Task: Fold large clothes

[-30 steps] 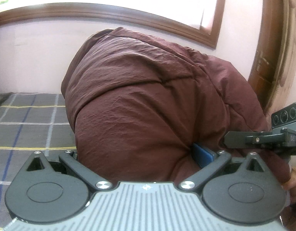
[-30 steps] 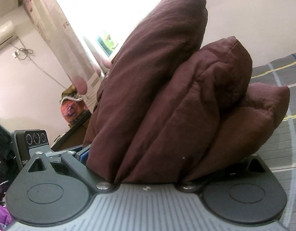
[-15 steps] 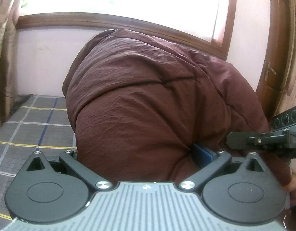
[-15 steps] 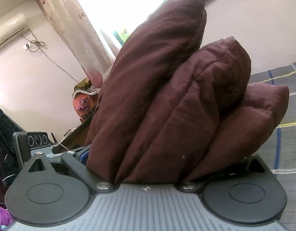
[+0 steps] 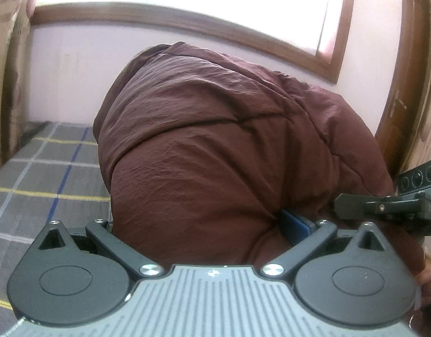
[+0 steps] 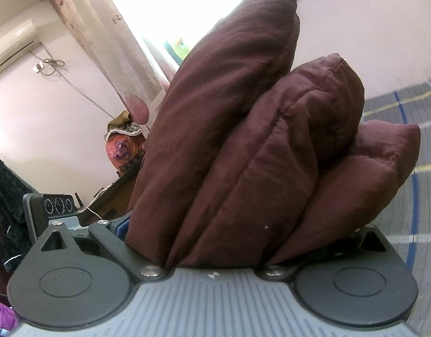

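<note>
A puffy maroon jacket [image 5: 215, 154] bulges up in front of the left wrist camera, above the bed. My left gripper [image 5: 204, 221] is shut on its lower edge, and a blue pad [image 5: 295, 224] shows at the right finger. In the right wrist view the jacket [image 6: 243, 146] stands in three thick folded layers. My right gripper [image 6: 243, 230] is shut on them, its fingertips buried in the cloth. Each gripper's body shows at the edge of the other's view, the right one [image 5: 398, 205] close beside the left one [image 6: 50, 207].
A grey checked bed sheet [image 5: 47, 168] lies below and to the left, and also shows at the right [image 6: 412, 191]. A wooden-framed window [image 5: 187, 22] and pink wall are ahead, a wooden door [image 5: 398, 98] at the right. A curtain [image 6: 117, 42] and a cluttered corner [image 6: 123, 148] stand left.
Both grippers have swung together with the jacket still held. The window and wall sit lower in the left view, and a curtain edge has come in at its left.
</note>
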`<state>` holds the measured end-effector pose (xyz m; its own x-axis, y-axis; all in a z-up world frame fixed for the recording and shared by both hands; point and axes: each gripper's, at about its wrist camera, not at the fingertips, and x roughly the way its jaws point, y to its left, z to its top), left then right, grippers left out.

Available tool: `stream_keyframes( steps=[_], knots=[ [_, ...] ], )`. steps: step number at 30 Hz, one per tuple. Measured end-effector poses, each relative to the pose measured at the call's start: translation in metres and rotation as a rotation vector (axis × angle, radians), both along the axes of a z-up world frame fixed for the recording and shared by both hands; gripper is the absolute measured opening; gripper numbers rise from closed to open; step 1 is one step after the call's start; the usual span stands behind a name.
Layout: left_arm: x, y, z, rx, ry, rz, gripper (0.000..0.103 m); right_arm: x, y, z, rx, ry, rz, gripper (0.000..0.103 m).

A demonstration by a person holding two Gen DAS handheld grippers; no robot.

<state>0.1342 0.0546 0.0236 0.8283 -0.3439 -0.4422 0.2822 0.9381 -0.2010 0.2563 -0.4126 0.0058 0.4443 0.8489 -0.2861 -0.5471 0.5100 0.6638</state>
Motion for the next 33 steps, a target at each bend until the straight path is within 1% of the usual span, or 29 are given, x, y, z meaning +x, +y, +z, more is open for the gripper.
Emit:
stream_keyframes(
  steps=[3, 9, 12, 16, 19, 20, 22, 23, 29, 31, 32, 33],
  knots=[
    [0.005, 0.000, -0.014, -0.004, 0.031, 0.000, 0.101, 0.008, -0.013, -0.018, -0.001, 0.033, -0.005, 0.103],
    [0.011, -0.002, -0.044, 0.007, 0.085, 0.009, 0.102, 0.021, -0.039, -0.052, -0.047, 0.080, -0.006, 0.103],
    [0.008, -0.003, -0.049, 0.017, 0.066, 0.014, 0.103, 0.026, -0.056, -0.065, -0.040, 0.088, -0.011, 0.102],
    [0.008, -0.006, -0.051, 0.036, 0.062, 0.021, 0.103, 0.032, -0.074, -0.079, -0.098, 0.090, -0.039, 0.102],
    [0.008, -0.006, -0.052, 0.042, 0.061, 0.025, 0.103, 0.035, -0.092, -0.089, -0.110, 0.097, -0.062, 0.102],
    [0.008, -0.006, -0.052, 0.044, 0.061, 0.027, 0.103, 0.031, -0.083, -0.088, -0.119, 0.091, -0.064, 0.102],
    [0.008, -0.005, -0.053, 0.044, 0.061, 0.029, 0.103, 0.029, -0.087, -0.090, -0.134, 0.084, -0.071, 0.102],
    [0.008, -0.005, -0.054, 0.044, 0.060, 0.031, 0.103, 0.025, -0.080, -0.090, -0.144, 0.081, -0.074, 0.102],
    [0.005, -0.004, -0.055, 0.048, 0.057, 0.043, 0.103, 0.011, -0.072, -0.088, -0.192, 0.063, -0.096, 0.103],
    [0.004, -0.004, -0.055, 0.054, 0.055, 0.045, 0.103, 0.006, -0.056, -0.087, -0.201, 0.060, -0.100, 0.103],
    [0.004, -0.005, -0.055, 0.055, 0.056, 0.046, 0.103, 0.006, -0.059, -0.089, -0.202, 0.059, -0.102, 0.103],
    [0.004, -0.005, -0.055, 0.057, 0.056, 0.046, 0.103, 0.003, -0.048, -0.084, -0.206, 0.056, -0.104, 0.103]
  ],
)
